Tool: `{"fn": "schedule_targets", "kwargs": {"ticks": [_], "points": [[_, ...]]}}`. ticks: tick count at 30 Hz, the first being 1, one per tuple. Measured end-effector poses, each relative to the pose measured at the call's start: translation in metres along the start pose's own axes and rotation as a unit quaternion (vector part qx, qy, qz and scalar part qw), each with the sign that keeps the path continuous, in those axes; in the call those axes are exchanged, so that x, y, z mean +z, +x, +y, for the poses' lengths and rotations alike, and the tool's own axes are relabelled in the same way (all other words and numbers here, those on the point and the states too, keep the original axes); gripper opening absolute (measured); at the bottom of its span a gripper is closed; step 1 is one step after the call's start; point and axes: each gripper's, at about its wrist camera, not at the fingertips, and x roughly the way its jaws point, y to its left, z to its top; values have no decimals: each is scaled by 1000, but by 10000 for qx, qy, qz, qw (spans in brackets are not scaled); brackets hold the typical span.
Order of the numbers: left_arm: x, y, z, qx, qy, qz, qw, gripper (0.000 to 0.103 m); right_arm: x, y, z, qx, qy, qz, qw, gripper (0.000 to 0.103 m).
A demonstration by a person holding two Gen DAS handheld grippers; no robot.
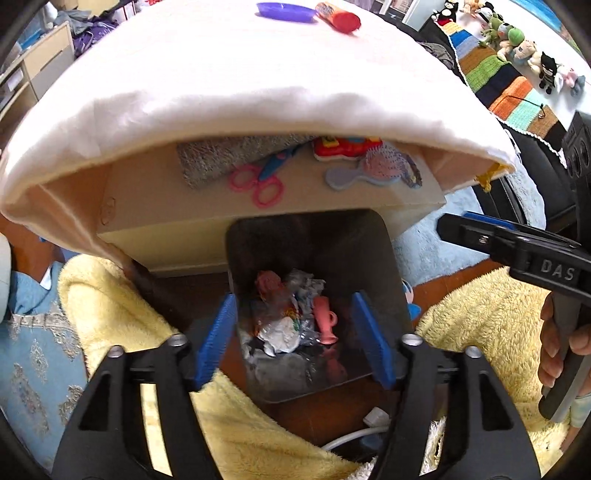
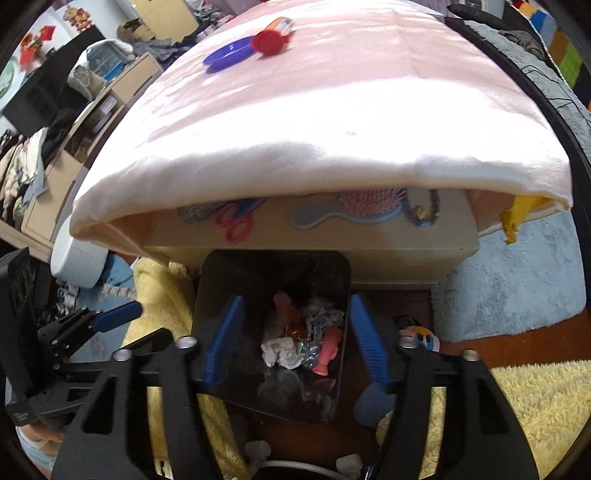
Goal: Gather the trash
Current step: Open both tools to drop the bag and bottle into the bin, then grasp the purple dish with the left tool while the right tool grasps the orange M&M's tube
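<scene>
While grippers [image 1: 295, 332] gape, trash [image 1: 291, 314] binned below.

Open bin [image 1: 391, 266] mouth is clear; table edge [image 1: 258, 221] crowds its far side.

A dark wooden floor [image 2: 476, 350] carried a black trash bin [image 2: 273, 273], flanked by yellow fluffy rugs [image 2: 535, 398] and a pale blue rug [image 2: 517, 288]. Behind the bin stood a table draped in a white cloth [image 2: 325, 122]. On the cloth lay a purple dish [image 2: 225, 53] beside a red-capped container [image 2: 275, 35].
</scene>
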Motion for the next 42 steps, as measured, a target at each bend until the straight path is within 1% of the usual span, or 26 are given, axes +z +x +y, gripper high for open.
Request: {"fn": "schedule_targets", "kwargs": {"ticks": [1, 2, 3, 5, 7, 9, 10, 14, 20, 27, 29, 33, 37, 39, 40, 42], "points": [[3, -4, 3, 39, -5, -47, 10000, 76, 2, -2, -3, 8, 49, -24, 10000, 78], [6, -8, 5, 83, -16, -106, 9999, 83, 4, -5, -6, 14, 95, -50, 9999, 83], [9, -14, 6, 114, -31, -171, 9998, 85, 7, -9, -9, 12, 128, -84, 9999, 86], [17, -25, 11, 164, -72, -311, 9994, 90, 13, -17, -12, -17, 165, -192, 9997, 87], [25, -35, 15, 234, -91, -443, 9987, 93, 21, -26, -15, -45, 171, -310, 9994, 87], [34, -43, 16, 322, -68, -547, 9980, 94, 31, -37, -16, -85, 158, -462, 9988, 93], [38, -47, 16, 353, -44, -602, 9976, 94, 36, -43, -16, -100, 140, -552, 9983, 94], [60, -56, 14, 354, 44, -801, 9961, 95, 61, -60, -15, -163, 15, -863, 9961, 95], [102, -52, 18, 355, 7, -897, 9953, 95, 102, -57, -15, -283, -66, -1043, 9941, 96], [148, -35, 19, 412, 43, -940, 9947, 95, 147, -33, -15, -225, -13, -978, 9949, 96], [159, -30, 18, 429, 62, -942, 9946, 95, 159, -26, -15, -172, -12, -960, 9952, 96], [177, -22, 17, 335, 68, -954, 9949, 95, 183, -13, -12, -112, 8, -960, 9953, 96], [195, -10, 15, 370, 134, -941, 9948, 95, 204, -1, -6, -4, 20, -965, 9953, 95], [202, -6, 16, 372, 154, -941, 9947, 95, 214, 7, -2, 18, -22, -955, 9954, 89], [206, -3, 16, 365, 166, -944, 9947, 95, 219, 11, 0, 33, -40, -946, 9955, 88], [213, 1, 15, 342, 205, -949, 9947, 95, 230, 20, 5, 84, -59, -933, 9956, 77]]}}
